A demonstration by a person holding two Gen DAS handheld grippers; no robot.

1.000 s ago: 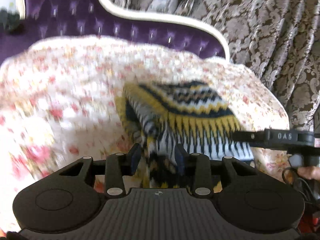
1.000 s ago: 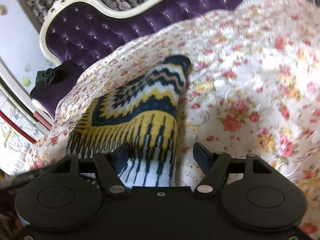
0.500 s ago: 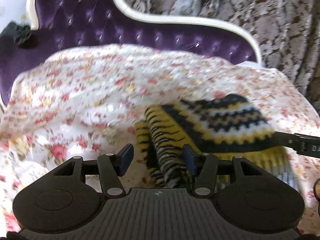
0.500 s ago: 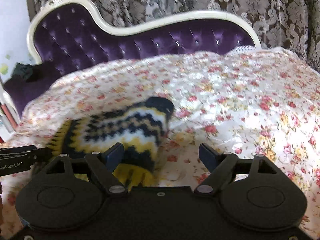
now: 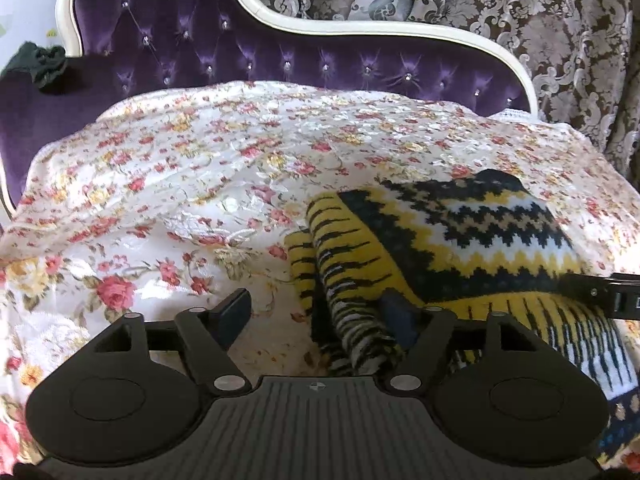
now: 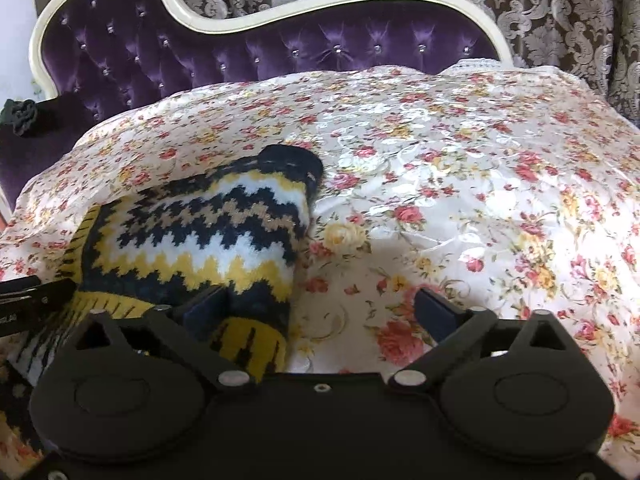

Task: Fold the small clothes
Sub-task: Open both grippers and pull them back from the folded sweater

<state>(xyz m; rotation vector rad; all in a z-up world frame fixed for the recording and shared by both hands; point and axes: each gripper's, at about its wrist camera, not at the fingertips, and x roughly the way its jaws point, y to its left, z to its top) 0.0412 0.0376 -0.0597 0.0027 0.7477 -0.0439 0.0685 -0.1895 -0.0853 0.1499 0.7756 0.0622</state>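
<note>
A floral spread (image 5: pixel 168 184) is laid over a purple tufted sofa (image 5: pixel 224 48) with a white frame, and patterned curtains (image 6: pixel 560 12) are seen behind it. A dark cloth (image 6: pixel 22 116) is seen on the sofa's left arm. One knitted sweater (image 6: pixel 208 232), zigzagged in yellow, navy and white, is lain folded on the spread, toward its near edge and left of the middle in the right wrist view, with its dark collar end turned to the sofa back. Two grippers are counted. The left gripper (image 5: pixel 320 312) is spread wide, with a rolled edge of the sweater lying between its fingers, ungrasped. The right gripper (image 6: pixel 320 308) is likewise spread wide, its left finger pressed against the sweater's near corner and its right finger over bare spread. Partial lettering is seen on the gripper at the left edge of the right wrist view, but it cannot be read.
</note>
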